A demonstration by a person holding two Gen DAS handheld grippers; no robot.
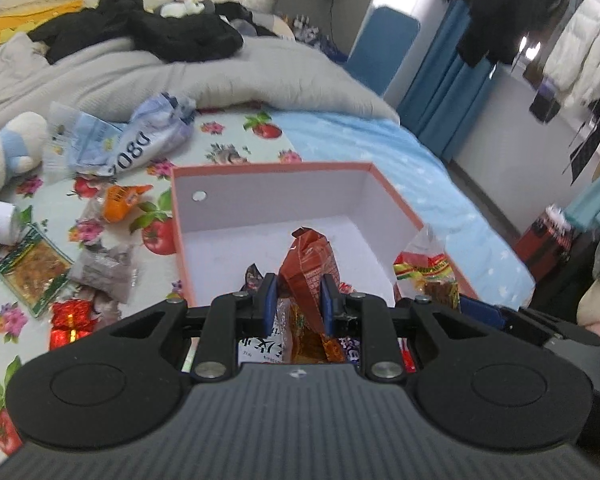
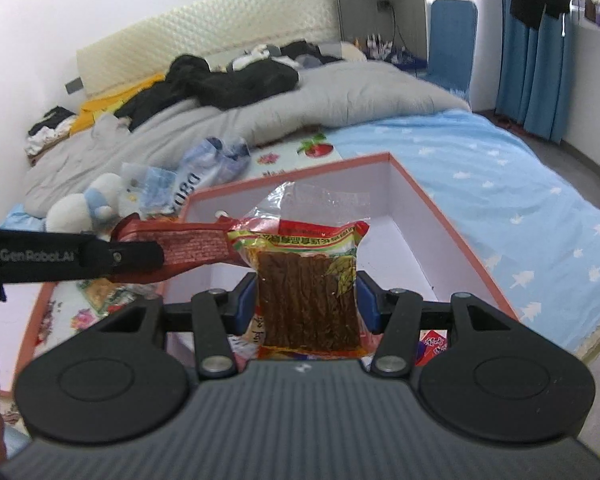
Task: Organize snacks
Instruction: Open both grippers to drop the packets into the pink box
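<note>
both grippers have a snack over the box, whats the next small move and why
Probably lower both a little further into the pink box and then let go. The left gripper is shut on a red-brown packet and the right gripper on a clear pack of brown sticks; both hang over the box's white floor, which looks mostly bare.

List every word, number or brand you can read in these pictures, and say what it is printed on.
"GenRobot.AI": on the left gripper, side of its arm.
"D8D": upside down on the crumpled blue-white bag.
Print on the red-brown packet and the clear stick-snack packet: too blurred.
</note>
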